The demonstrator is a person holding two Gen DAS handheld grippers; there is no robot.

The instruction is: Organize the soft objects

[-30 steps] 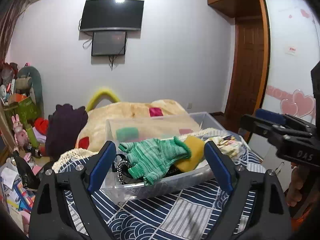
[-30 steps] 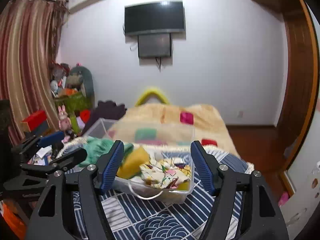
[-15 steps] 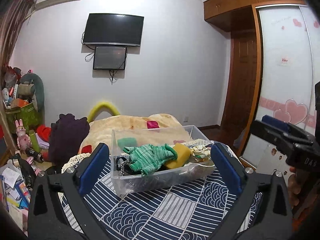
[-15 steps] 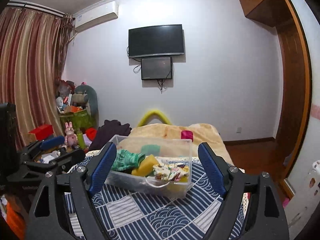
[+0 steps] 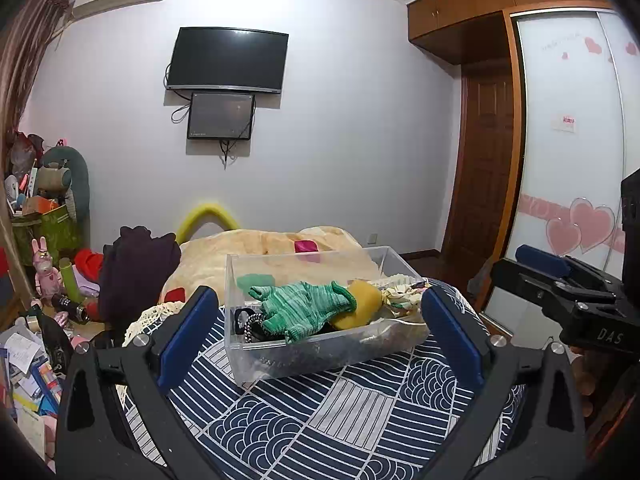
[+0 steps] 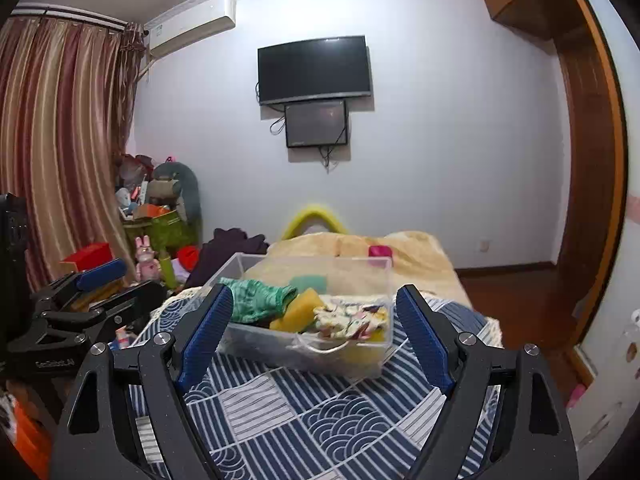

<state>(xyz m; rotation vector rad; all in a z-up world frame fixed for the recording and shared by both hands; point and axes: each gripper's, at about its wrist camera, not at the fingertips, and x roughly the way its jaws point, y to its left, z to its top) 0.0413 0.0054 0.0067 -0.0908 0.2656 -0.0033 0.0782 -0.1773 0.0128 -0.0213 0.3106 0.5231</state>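
Left wrist view shows the left gripper (image 5: pixel 320 328) with its blue fingers (image 5: pixel 188 330) wide apart and nothing between them. Ahead of it sits a clear plastic box (image 5: pixel 320 354) on a dark blue and white quilt with wave and stripe patches (image 5: pixel 320 412). The quilt covers the bed and is the surface under everything. Inside the box lie a green striped knit cloth (image 5: pixel 304 308), a yellow sponge block (image 5: pixel 360 304) just beside it, and a flowery printed cloth (image 5: pixel 400 300) at the far right end. A black and white cord (image 5: pixel 250 326) sits at the left end of the box.

Behind the box lies a fluffy cream blanket (image 5: pixel 272 248). A dark purple heap of clothes (image 5: pixel 136 268) is left of the box. Far behind the box, a black flat television (image 5: pixel 228 60) hangs on the white wall. Right of the box stand a brown wooden door (image 5: pixel 484 160) and a white sliding wardrobe door with pink hearts (image 5: pixel 576 160). Left of the box is a messy corner of toys (image 5: pixel 44 268).

Right wrist view shows the right gripper (image 6: pixel 312 332), its fingers (image 6: pixel 206 330) also apart and empty, pointing at the same box (image 6: pixel 304 348). The left gripper (image 6: pixel 92 300) shows left of the box. Striped red and gold curtains (image 6: pixel 60 140) hang far left of the box.
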